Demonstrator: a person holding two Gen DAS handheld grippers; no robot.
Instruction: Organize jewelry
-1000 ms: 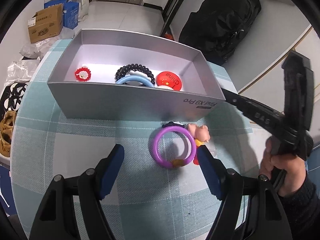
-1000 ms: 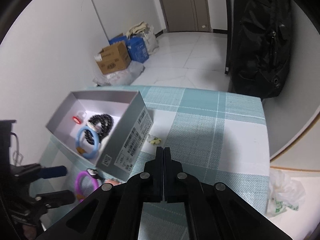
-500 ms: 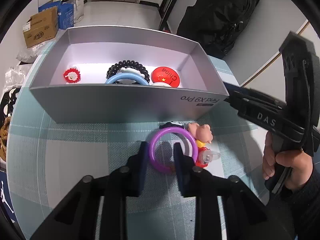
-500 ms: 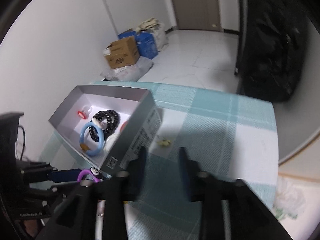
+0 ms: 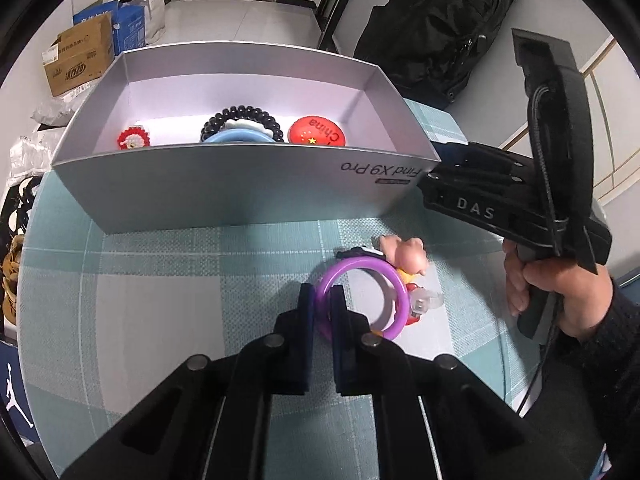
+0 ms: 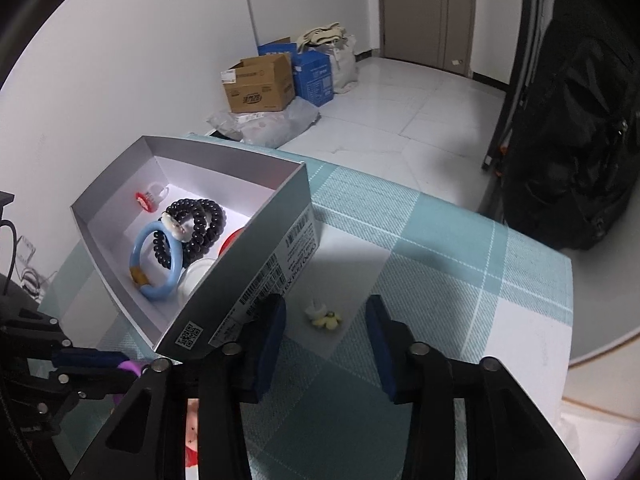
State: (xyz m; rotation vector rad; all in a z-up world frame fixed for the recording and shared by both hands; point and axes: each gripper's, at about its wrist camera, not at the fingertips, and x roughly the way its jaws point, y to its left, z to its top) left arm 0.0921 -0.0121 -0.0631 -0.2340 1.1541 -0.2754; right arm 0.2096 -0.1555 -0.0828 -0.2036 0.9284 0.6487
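1. On the teal checked tablecloth (image 5: 160,280), just in front of the grey box (image 5: 224,192), the left gripper (image 5: 320,308) has clamped its two dark pads onto the near-left rim of the purple bangle (image 5: 394,292); one pad sits outside the ring and the other inside it, and the ring lies flat on the cloth.
2. Touching the bangle's far and right side is a small pink pig figure (image 5: 404,254), with a clear-and-red trinket (image 5: 424,304) beside it.
3. Inside the box lie a blue bangle (image 6: 158,264), a black bead bracelet (image 6: 196,220) overlapping it, a red round badge (image 5: 318,136) and a small red-and-white charm (image 5: 134,140) — all on the box floor.
4. The right gripper (image 6: 326,332), held in a person's hand (image 5: 556,292) with a dark sleeve, has its jaws partly apart after closing in a little; its blue pads straddle a small yellow-and-white flower piece (image 6: 325,318) lying on the cloth beside the box's labelled end — the pads stand clear of it, nothing gripped.
5. Its left finger (image 6: 268,332) is close against the box corner; whether it touches I cannot tell.
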